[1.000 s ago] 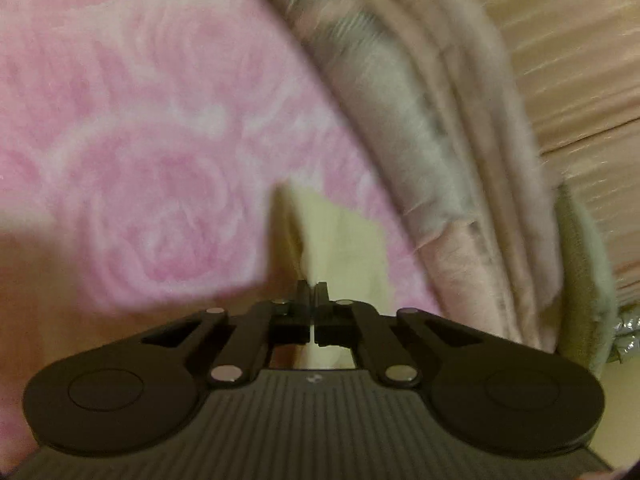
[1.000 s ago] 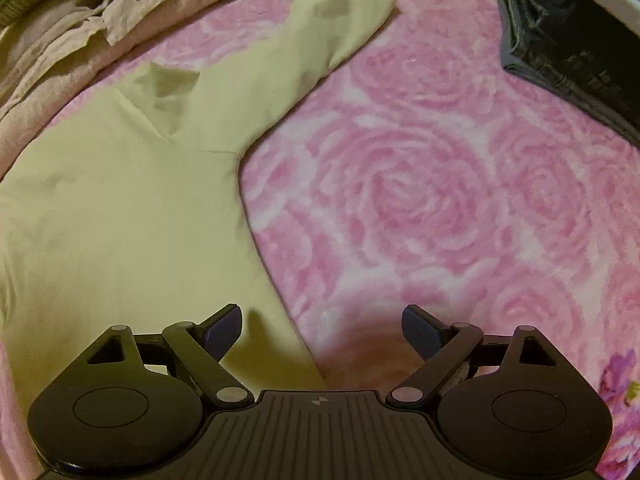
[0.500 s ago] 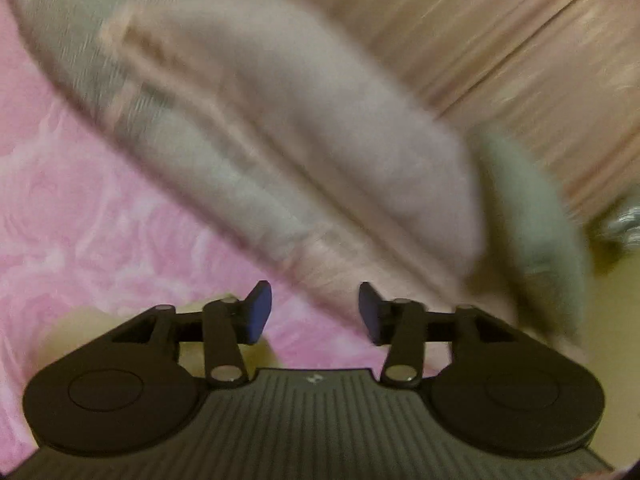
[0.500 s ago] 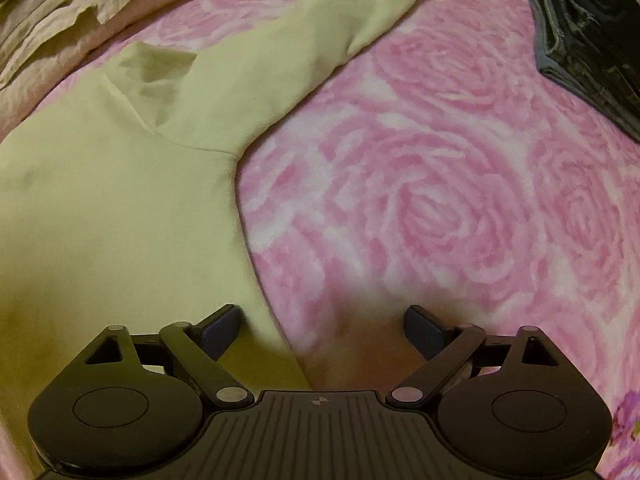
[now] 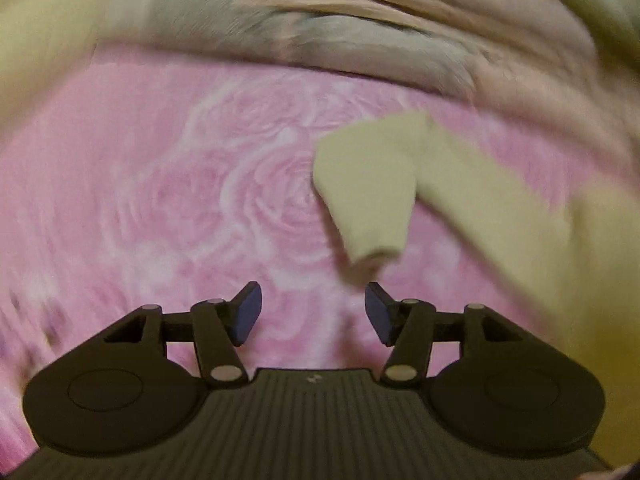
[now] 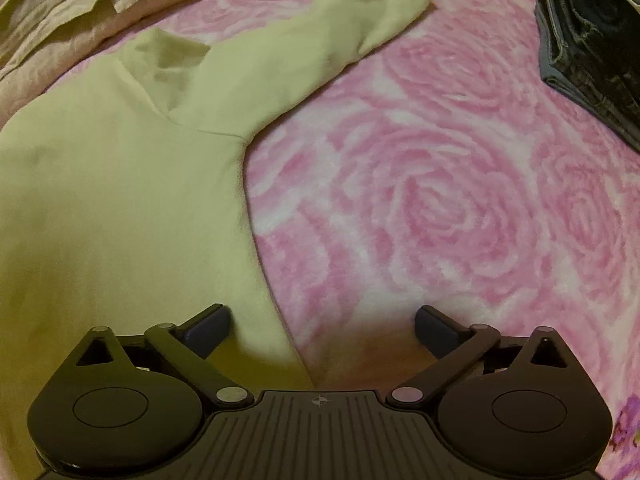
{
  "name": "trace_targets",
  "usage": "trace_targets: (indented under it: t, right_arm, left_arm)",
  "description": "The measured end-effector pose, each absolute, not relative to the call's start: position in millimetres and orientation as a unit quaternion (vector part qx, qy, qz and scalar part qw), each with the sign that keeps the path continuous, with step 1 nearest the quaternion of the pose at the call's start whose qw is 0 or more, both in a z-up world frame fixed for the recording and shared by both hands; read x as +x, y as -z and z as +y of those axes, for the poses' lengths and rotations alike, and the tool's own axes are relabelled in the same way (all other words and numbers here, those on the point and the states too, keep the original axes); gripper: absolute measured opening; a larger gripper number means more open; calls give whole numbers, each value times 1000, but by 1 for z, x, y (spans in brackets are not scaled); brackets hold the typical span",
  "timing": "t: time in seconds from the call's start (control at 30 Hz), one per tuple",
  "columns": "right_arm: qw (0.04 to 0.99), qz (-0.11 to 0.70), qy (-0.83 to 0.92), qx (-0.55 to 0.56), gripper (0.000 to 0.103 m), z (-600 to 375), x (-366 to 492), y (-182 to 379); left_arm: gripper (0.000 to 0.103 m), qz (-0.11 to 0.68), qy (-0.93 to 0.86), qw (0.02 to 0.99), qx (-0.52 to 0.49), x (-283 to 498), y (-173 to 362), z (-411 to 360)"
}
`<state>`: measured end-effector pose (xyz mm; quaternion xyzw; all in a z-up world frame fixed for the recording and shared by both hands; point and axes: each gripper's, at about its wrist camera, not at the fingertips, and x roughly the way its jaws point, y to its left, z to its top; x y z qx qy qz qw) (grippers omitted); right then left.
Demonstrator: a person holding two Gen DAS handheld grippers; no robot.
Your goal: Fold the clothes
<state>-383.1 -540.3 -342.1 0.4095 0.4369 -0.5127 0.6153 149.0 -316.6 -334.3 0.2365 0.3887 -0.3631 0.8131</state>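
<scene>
Ahead of your left gripper, up and to the right of the tips, the pale yellow top's left sleeve lies doubled back on itself on the pink rose blanket. Jaws are opening, nothing btwn them, only blanket under the gap. The whole left view is smeared w/ blur, so the sleeve's edges are soft and I can't tell how neat that fold is. The rest of the pale yellow top runs off frame at right. Beyond the sleeve, a heap of beige and grey bedding fills the top; can't make out separate pieces.

Over on your right gripper, jaws are opening, about as wide as they go, and empty. The side edge of the top's body passes btwn the tips: left finger over yellow cloth, right finger over blanket. Touching or hovering, can't tell, the tips sit in shadow. Top's body spreads left of the tongs and is cut off there. Its right sleeve stretches away ahead, cuff end near the frame's top. Neck area shows a creased flap, hard to read. Far right ahead, well apart, a stack of dark folded clothes, partly cropped.
</scene>
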Motion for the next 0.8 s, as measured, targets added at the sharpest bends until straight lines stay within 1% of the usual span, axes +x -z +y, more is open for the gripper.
trace_targets:
  t: [0.07, 0.1, 0.13, 0.17, 0.2, 0.23, 0.37, 0.43, 0.5, 0.63, 0.7, 0.8]
  right_arm:
    - [612, 437, 514, 413, 102, -543, -382, 343]
    - [610, 439, 513, 415, 102, -544, -382, 343]
    - [609, 440, 512, 416, 102, -545, -381, 344]
    - [608, 441, 513, 416, 102, -545, -381, 344]
    - [607, 441, 513, 417, 102, -546, -381, 343]
    - [606, 441, 514, 416, 102, -546, -380, 343]
    - [604, 443, 518, 413, 102, -546, -378, 342]
    - [604, 441, 521, 412, 102, -546, -378, 343]
    - [601, 440, 526, 411, 102, -547, -377, 343]
    - [592, 437, 537, 412, 102, -546, -375, 344]
    - [590, 437, 540, 411, 103, -547, -373, 345]
    - [590, 438, 540, 411, 103, -549, -373, 345]
  left_arm:
    - [54, 316, 383, 805, 323, 129, 346, -326]
    - [54, 289, 397, 799, 346, 125, 352, -335]
    - [51, 263, 410, 793, 367, 121, 357, -344]
    - [44, 256, 423, 787, 368, 125, 359, -352]
    - [13, 251, 436, 782, 369, 130, 360, -359]
    - [4, 271, 447, 777, 351, 141, 355, -364]
    - [2, 367, 464, 774, 226, 202, 297, -362]
    - [2, 415, 466, 765, 160, 238, 256, -350]
    - [2, 467, 458, 751, 90, 273, 225, -334]
    - [2, 559, 389, 732, -21, 338, 202, -297]
    - [2, 592, 353, 723, -51, 362, 212, -279]
    - [2, 634, 280, 713, -108, 396, 244, -245]
